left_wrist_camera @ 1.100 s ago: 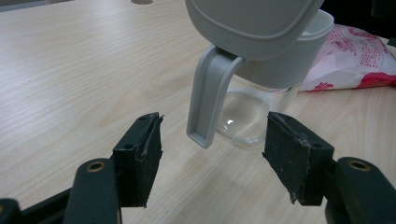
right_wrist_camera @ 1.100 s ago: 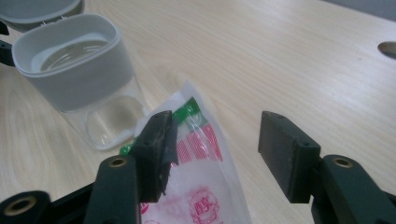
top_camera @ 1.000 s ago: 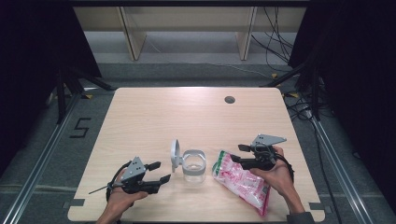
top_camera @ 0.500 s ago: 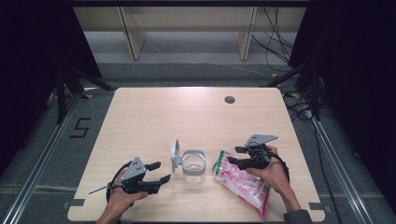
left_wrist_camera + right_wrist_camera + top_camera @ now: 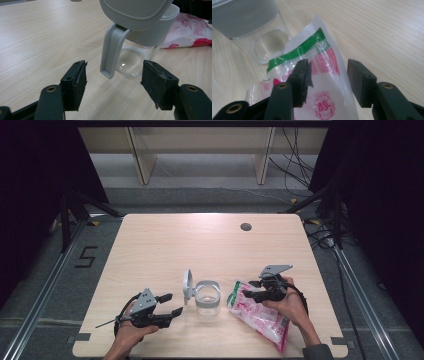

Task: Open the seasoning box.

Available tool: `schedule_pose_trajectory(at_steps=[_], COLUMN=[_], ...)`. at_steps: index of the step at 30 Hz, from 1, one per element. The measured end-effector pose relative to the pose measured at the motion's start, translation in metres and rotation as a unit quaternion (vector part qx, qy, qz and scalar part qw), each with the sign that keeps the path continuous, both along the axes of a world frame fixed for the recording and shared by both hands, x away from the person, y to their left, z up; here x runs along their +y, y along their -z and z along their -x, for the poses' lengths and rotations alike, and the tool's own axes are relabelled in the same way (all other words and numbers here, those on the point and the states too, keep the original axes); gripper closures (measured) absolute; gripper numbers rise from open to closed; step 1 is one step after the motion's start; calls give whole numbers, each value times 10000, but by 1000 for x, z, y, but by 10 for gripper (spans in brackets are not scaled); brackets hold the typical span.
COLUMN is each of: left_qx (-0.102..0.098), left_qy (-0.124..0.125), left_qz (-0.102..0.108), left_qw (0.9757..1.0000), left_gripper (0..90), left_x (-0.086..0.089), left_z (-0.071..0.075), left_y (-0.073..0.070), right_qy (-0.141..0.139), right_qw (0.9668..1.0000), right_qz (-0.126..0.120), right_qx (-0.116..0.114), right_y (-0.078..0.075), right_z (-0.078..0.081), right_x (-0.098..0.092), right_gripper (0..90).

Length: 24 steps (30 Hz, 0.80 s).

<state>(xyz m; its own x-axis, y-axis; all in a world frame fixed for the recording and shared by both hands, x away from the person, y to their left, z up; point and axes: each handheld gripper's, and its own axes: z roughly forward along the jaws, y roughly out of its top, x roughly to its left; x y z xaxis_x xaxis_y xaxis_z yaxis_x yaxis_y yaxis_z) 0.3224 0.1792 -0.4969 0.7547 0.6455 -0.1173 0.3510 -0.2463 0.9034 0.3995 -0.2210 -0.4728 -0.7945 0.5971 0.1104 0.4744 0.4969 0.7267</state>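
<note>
A clear jar (image 5: 207,295) with a grey collar stands near the table's front edge. Its grey lid (image 5: 188,286) is flipped open to the left. A pink and white bag (image 5: 260,317) lies right of the jar. My left gripper (image 5: 170,304) rests open on the table, left of the jar. In the left gripper view the lid's latch arm (image 5: 111,52) hangs just beyond the open left gripper (image 5: 113,80). My right gripper (image 5: 247,290) sits over the bag's top end. Its jaws have just been closing, with the bag's (image 5: 324,62) top between them and a gap still at the right pad (image 5: 359,80).
The wooden table (image 5: 200,245) has a dark grommet (image 5: 245,226) at its back right. Floor rails run along both sides, and cables lie on the floor at the far right. Wooden shelf legs stand beyond the table.
My right gripper has sunk a little, leftward onto the bag's top, and its jaws stand narrower. The left gripper, jar and bag have not moved.
</note>
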Motion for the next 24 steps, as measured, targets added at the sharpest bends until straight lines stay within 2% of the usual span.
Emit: schedule_pose_trajectory(at_steps=[1, 2, 3, 4, 5, 6, 7, 12, 15, 17, 19, 20, 21, 24], left_qx=[-7, 3, 3, 0, -3, -3, -3, 0, -4, 2, 16, 16, -1, 8], left_qy=[2, -6, -6, -14, 4, 4, 9, 2, 7, -8, -16, -16, 8, -11], left_qz=[-12, 22, 22, 41, 4, 4, 1, -9, 23, -30, -14, -14, 26, -44], left_qw=[10000, 10000, 10000, 10000, 10000, 10000, 10000, 10000, 10000, 10000, 10000, 10000, 10000, 10000], left_gripper=[359, 359, 359, 359, 360, 360, 360, 361, 361, 361, 361, 361, 361, 361], left_x=[0, 0, 0, 0, 0, 0, 0, 0, 0, 0, -1, -1, -1, 0], left_z=[0, 0, 0, 0, 0, 0, 1, 0, 1, 1, 1, 1, 1, 1], left_y=[0, 0, 0, 0, 0, 0, 0, 0, 0, 1, 1, 1, 1, 1], right_qy=[-24, 33, 25, 25, -69, -69, -60, 11, 258, 379, 635, 635, 812, 920], right_qw=[10000, 10000, 10000, 10000, 9999, 9999, 9999, 9999, 9995, 9992, 9979, 9979, 9967, 9956], right_qz=[12, 11, -13, -13, -40, -40, 33, 102, 145, 81, 15, 15, -1, -91], right_qx=[-25, 56, 26, 26, 138, 138, 75, -26, -73, -115, -99, -99, -59, -144], right_y=[0, 0, 1, 1, 1, 1, 1, 0, -2, -2, -3, -3, -4, -4], right_z=[0, 0, -1, -1, -1, -1, -1, 0, -1, -2, -3, -3, -2, -3], right_x=[0, 0, -1, -1, -2, -2, -2, -2, -7, -13, -19, -19, -24, -31], right_gripper=[615, 651, 698, 698, 774, 774, 865, 900, 900, 900, 900, 900, 900, 900])
